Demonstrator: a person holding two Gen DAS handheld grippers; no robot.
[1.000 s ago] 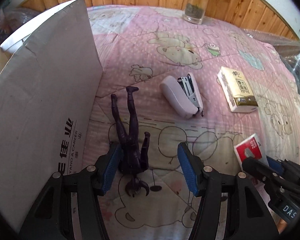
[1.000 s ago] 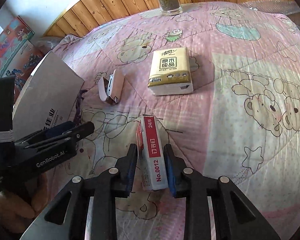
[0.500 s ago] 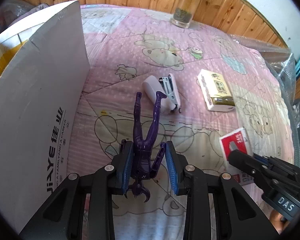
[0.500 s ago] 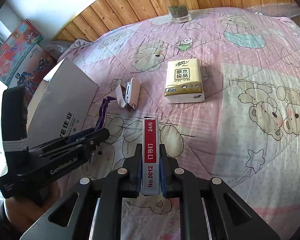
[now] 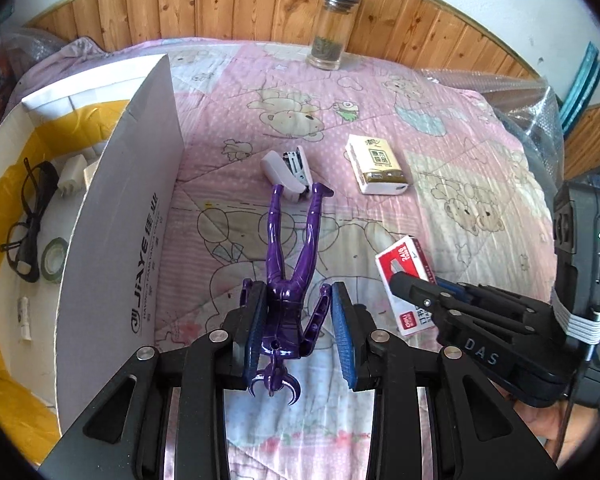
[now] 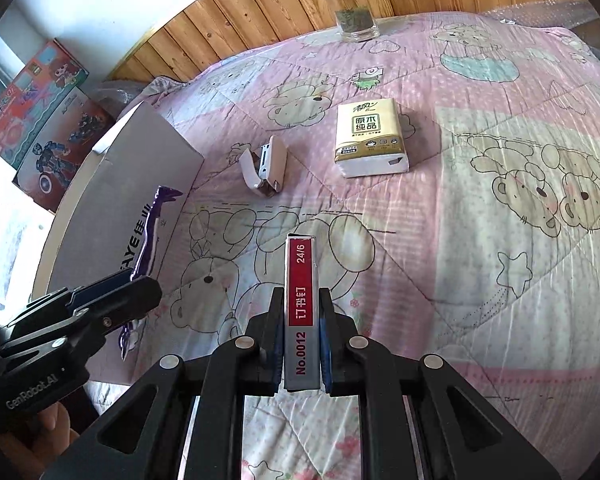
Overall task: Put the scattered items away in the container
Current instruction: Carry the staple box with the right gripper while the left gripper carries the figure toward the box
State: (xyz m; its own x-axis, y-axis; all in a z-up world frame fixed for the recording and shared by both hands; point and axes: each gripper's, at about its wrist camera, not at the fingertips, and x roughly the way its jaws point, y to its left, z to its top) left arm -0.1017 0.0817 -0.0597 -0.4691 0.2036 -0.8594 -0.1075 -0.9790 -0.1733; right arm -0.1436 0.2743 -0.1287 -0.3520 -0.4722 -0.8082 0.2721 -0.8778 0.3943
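Figure (image 5: 290,280) sits pinched at its torso in your left gripper (image 5: 298,330), staple box (image 6: 301,308) clamped in your right gripper (image 6: 301,344); its dangling legs could snag the cardboard box (image 5: 112,216) flap.

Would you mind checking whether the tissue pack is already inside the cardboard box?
No, the tissue pack lies on the pink quilt, outside the cardboard box, right of the stapler.
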